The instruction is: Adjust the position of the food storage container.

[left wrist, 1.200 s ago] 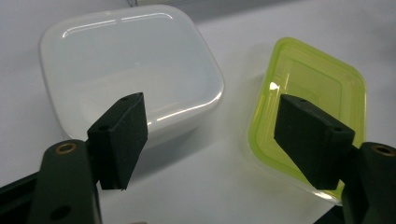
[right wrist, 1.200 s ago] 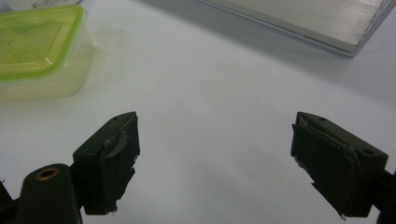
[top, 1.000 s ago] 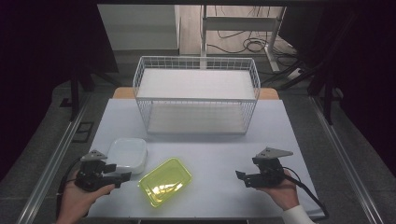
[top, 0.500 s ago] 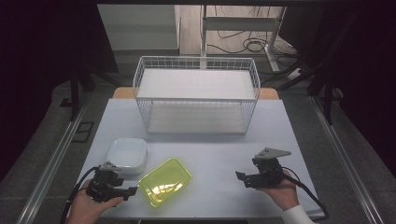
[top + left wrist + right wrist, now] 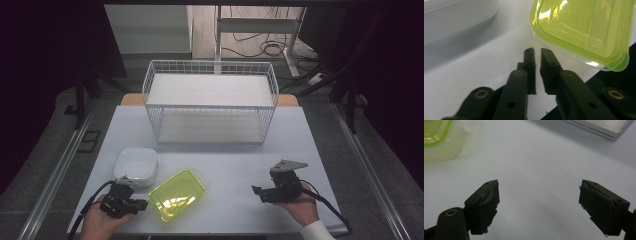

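Green container [image 5: 177, 194], translucent, open side up, lies on desk [image 5: 225, 165] near front edge; used as landmark. Going left to right:

Left gripper [image 5: 142, 204] sits just left of container, low over desk, in person's left hand [image 5: 100, 222]. Fingers [image 5: 530, 66] have just been closing and now stand nearly together, w/ slim gap and nothing between them; tips just short of container's near rim, apart from it. Judgement: hand lined up to nudge or work under rim rather than pinch it.

White dish [image 5: 135, 166] behind-left of container, close beside it, empty.

Wire basket [image 5: 210, 102] well behind container, at desk's far side; prob. the destination, mouth up.

Right gripper [image 5: 257, 192] well right of container, held level by right hand [image 5: 300, 207], pointing toward it. Fingers [image 5: 485, 206] spread wide, holding nothing, bare desk between them; appears on standby.
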